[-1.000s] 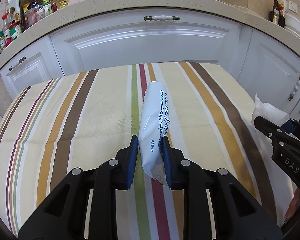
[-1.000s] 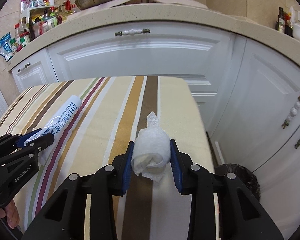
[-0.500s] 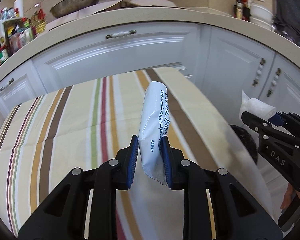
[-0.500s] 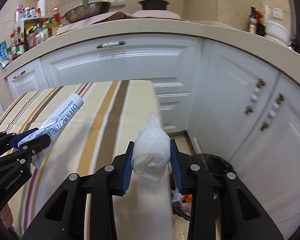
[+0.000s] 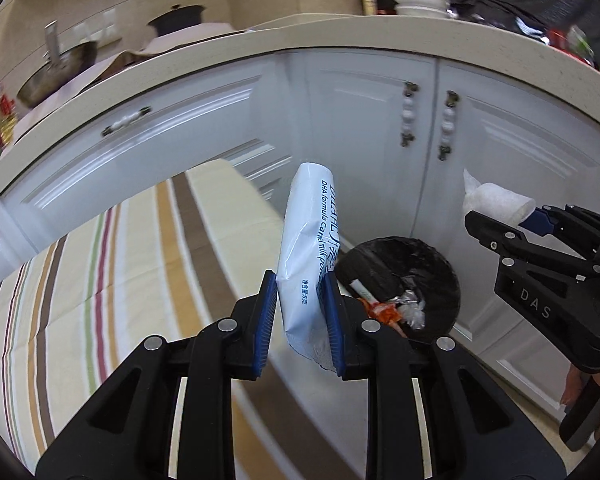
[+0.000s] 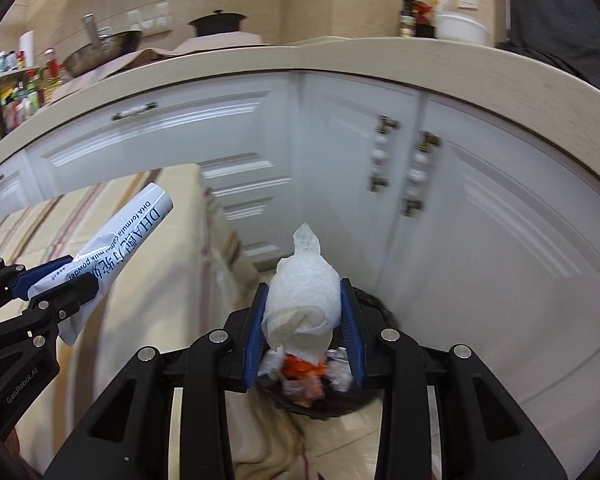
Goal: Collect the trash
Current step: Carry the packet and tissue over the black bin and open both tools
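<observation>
My left gripper [image 5: 300,300] is shut on a white milk-powder sachet [image 5: 308,240] with blue print and holds it in the air by the table's right edge. The sachet also shows in the right wrist view [image 6: 112,248]. My right gripper [image 6: 304,312] is shut on a crumpled white paper towel [image 6: 302,304] above a black-lined trash bin [image 5: 404,264] on the floor. The bin [image 6: 324,392] holds a white stick, orange scraps and clear wrappers. The right gripper [image 5: 512,224] and towel [image 5: 496,200] appear right of the bin in the left wrist view.
A striped tablecloth covers the table [image 5: 100,280] at the left. White cabinet doors [image 5: 380,128] with beaded handles stand behind the bin under a beige counter [image 5: 260,44]. A wok, a black pot and bottles sit on the counter.
Both grippers swung right, off the table and toward the floor by the cabinets, each still holding its item. The trash bin has come into full view beneath them.
</observation>
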A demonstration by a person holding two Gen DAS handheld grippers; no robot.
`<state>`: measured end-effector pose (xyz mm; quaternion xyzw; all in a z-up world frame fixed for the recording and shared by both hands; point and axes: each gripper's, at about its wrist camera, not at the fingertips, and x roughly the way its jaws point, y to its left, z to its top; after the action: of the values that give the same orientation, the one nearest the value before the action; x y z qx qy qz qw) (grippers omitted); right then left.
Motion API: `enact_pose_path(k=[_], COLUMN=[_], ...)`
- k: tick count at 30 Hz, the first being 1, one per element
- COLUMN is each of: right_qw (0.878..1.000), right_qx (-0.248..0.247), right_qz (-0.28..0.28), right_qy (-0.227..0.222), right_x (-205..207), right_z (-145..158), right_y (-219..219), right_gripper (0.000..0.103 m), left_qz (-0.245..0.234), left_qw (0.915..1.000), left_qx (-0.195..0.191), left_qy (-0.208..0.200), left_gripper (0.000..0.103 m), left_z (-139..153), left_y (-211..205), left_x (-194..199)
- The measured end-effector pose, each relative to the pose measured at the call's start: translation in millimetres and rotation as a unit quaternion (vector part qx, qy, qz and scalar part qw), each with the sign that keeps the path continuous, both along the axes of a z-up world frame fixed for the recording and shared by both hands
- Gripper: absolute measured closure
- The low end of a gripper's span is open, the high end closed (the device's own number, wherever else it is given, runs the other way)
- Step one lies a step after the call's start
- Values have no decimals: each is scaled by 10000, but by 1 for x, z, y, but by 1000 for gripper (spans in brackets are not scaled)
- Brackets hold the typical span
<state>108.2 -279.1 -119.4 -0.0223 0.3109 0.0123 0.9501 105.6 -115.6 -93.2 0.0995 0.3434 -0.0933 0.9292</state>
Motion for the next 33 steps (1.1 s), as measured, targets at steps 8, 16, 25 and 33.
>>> enact_pose_path(k=[8, 16, 25, 33], right_qw=[9993, 9992, 9989, 9978], right_qx=[52, 108, 75, 136], right_qz=[-350, -348, -451, -620], right_qy=[75, 181, 88, 213], right_x=[4, 18, 45, 65], right_z=[-11, -26, -33, -45], right_y=[-36, -44, -48, -58], right_gripper=[68, 68, 68, 49], left_qz=[-343, -391, -442, -525], left_qw=[9991, 9978, 9979, 9971], left_qx=[257, 449, 395, 358], left_qy=[63, 277, 269, 419], left_gripper=[80, 80, 78, 57], left_z=[-16, -37, -41, -48], left_y=[-47, -66, -82, -90], left_x=[18, 42, 71, 87])
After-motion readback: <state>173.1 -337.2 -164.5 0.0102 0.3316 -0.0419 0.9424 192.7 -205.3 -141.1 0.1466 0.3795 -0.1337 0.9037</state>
